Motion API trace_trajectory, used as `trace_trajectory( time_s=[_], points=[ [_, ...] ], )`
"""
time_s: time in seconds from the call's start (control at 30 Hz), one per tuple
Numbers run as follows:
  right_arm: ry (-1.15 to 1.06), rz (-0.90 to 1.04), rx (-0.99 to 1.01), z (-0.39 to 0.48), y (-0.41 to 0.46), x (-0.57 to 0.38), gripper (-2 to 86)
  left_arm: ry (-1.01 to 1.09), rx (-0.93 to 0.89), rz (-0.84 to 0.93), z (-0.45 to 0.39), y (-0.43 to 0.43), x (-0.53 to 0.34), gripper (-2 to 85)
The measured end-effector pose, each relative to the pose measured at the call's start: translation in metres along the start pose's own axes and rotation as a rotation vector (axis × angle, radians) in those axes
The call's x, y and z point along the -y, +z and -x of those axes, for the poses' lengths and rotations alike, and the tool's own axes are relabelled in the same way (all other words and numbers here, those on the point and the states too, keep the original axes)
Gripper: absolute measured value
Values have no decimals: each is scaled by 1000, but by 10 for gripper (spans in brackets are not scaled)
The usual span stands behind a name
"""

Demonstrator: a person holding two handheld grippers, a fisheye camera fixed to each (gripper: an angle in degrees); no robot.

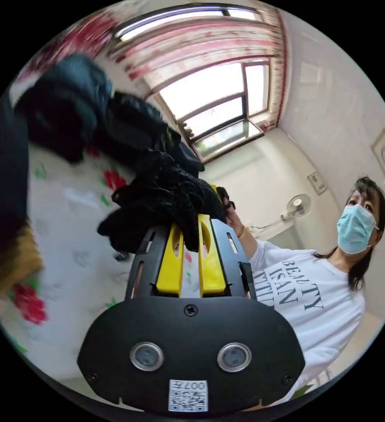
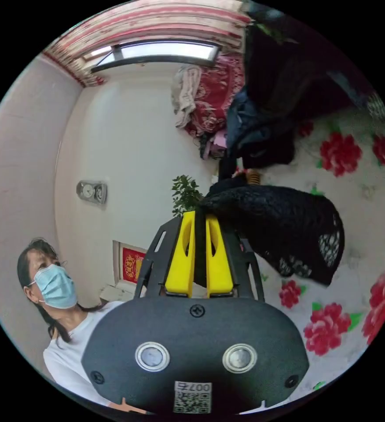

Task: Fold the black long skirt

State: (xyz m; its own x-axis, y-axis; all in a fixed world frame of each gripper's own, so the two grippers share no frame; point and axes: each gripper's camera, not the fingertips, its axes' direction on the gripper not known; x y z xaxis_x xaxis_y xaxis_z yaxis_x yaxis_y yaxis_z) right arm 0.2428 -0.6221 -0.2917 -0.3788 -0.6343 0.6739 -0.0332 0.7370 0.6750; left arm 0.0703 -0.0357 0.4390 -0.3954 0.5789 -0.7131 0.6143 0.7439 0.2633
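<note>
The black lace skirt [image 1: 166,198] hangs bunched in the air over the flowered sheet [image 1: 69,246]. My left gripper [image 1: 191,224] is shut on a fold of it, the yellow jaws pressed on the cloth. In the right gripper view the skirt [image 2: 284,224] droops to the right of my right gripper [image 2: 199,217], which is shut on its edge, with black cloth between the yellow jaws. A hand [image 1: 234,215] with the other gripper shows just behind the skirt in the left gripper view.
A pile of dark clothes [image 1: 86,110] lies on the white sheet with red flowers [image 2: 346,307]. More dark garments [image 2: 267,127] are heaped beyond the skirt. A person in a white top [image 1: 306,303] stands beside the bed. A window [image 1: 214,101] and a fan [image 1: 298,204] are behind.
</note>
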Motion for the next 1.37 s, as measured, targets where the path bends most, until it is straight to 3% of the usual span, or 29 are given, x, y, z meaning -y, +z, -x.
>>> trace_trajectory(
  time_s=[0.17,0.3,0.4,0.47,0.53,0.6,0.7,0.77,0.9,1.07,1.23,1.37],
  points=[
    [-321,39,118,149,96,65,10,311,362,-115,-126,-129,71,52],
    [-377,72,126,197,169,76,11,302,607,-169,-155,-184,58,58],
    [-427,130,-7,205,228,73,12,171,757,-204,-119,-202,28,74],
    [-309,265,-168,174,269,68,12,-80,838,-213,-44,-205,-11,90],
    [-237,338,-226,144,276,56,10,-279,862,-228,9,-204,-52,99],
    [-244,381,-250,125,263,38,8,-345,884,-266,34,-190,-98,98],
    [-295,474,-405,103,217,1,7,-344,992,-320,38,-142,-171,91],
    [-316,527,-618,85,162,-36,5,-363,1062,-326,40,-85,-223,88],
    [-199,504,-865,64,57,-95,2,-392,1065,-186,58,25,-266,81],
    [24,254,-1077,79,-96,-156,9,-237,976,179,94,215,-251,71],
    [213,-49,-1129,103,-222,-186,24,-24,951,394,99,381,-228,67],
    [344,-273,-1173,124,-333,-211,38,18,920,557,112,515,-235,68]
  ],
)
